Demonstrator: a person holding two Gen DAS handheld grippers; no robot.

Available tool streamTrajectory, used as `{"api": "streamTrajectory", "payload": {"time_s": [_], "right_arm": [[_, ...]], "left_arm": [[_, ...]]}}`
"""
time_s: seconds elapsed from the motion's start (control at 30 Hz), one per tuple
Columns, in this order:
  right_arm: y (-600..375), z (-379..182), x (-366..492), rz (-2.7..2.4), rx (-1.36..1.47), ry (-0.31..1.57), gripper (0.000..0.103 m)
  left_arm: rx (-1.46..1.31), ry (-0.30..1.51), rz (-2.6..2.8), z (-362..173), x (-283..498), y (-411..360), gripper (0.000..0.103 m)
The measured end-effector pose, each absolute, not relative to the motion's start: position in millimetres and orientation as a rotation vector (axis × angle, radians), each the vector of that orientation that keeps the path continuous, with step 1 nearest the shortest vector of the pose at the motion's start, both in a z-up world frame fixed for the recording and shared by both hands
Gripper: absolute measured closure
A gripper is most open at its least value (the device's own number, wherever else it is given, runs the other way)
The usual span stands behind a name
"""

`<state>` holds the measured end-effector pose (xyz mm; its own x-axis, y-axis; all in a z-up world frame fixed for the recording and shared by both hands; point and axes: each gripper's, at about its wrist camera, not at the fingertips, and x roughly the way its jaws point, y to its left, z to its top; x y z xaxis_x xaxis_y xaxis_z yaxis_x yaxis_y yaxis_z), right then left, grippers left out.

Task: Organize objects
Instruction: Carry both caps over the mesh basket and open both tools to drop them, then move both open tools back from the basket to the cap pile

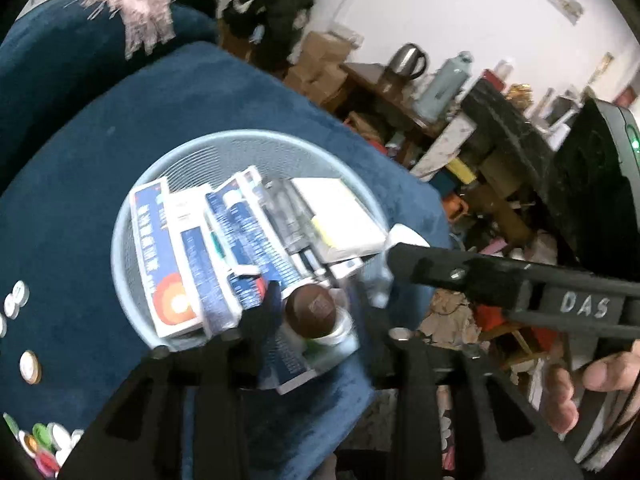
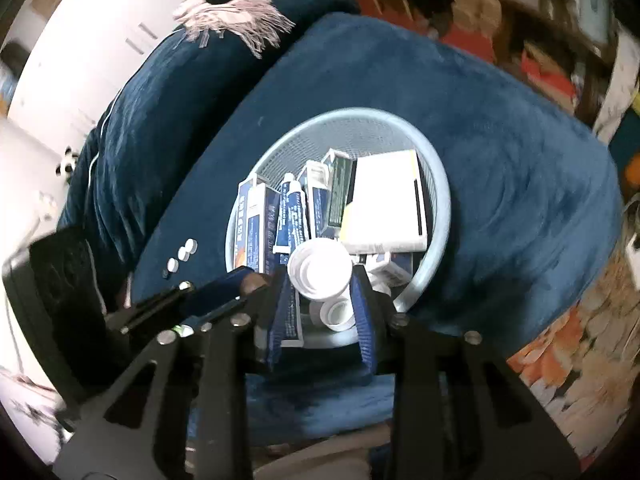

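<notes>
Two grippers over the basket: our right gripper clamps a white jar; left gripper grips a brown-capped jar. Crowded boxes could tip either jar.

A pale blue wire-mesh basket is sitting on plush, matt blue cloth, holding glossy cardboard boxes and a smooth white plastic bottle.
</notes>
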<state>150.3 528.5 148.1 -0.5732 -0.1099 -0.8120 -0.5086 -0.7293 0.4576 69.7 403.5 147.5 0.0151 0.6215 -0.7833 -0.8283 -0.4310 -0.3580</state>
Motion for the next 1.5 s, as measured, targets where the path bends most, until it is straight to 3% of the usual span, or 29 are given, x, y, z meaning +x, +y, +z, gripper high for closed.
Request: {"api": "streamTrajectory", "payload": {"time_s": [0.03,0.07,0.1,0.17,0.3,0.83,1.5], "right_arm": [[530,148,152,2.364,-1.292,1.027,0.058],[530,149,154,2.357,-1.280,1.021,0.045],[530,151,157,2.355,-1.271,0.995,0.029],[529,154,161,2.341,-1.265,0.919,0.012],[528,155,165,2.312,-1.288,0.828,0.004],[510,154,165,2.300,-1.355,0.707,0.000],[454,171,108,2.367,-1.453,0.520,0.000]], "left_arm": [[-1.164,0.239,1.679,149,67,398,0.025],[-1.161,0.226,1.694,150,62,394,0.010],[-1.155,0.208,1.719,153,59,389,0.008],[-1.153,0.188,1.759,157,52,381,0.004],[-1.160,0.204,1.815,160,43,370,0.002],[-1.197,0.248,1.868,152,38,349,0.002],[-1.218,0.138,1.929,150,4,299,0.001]]}}
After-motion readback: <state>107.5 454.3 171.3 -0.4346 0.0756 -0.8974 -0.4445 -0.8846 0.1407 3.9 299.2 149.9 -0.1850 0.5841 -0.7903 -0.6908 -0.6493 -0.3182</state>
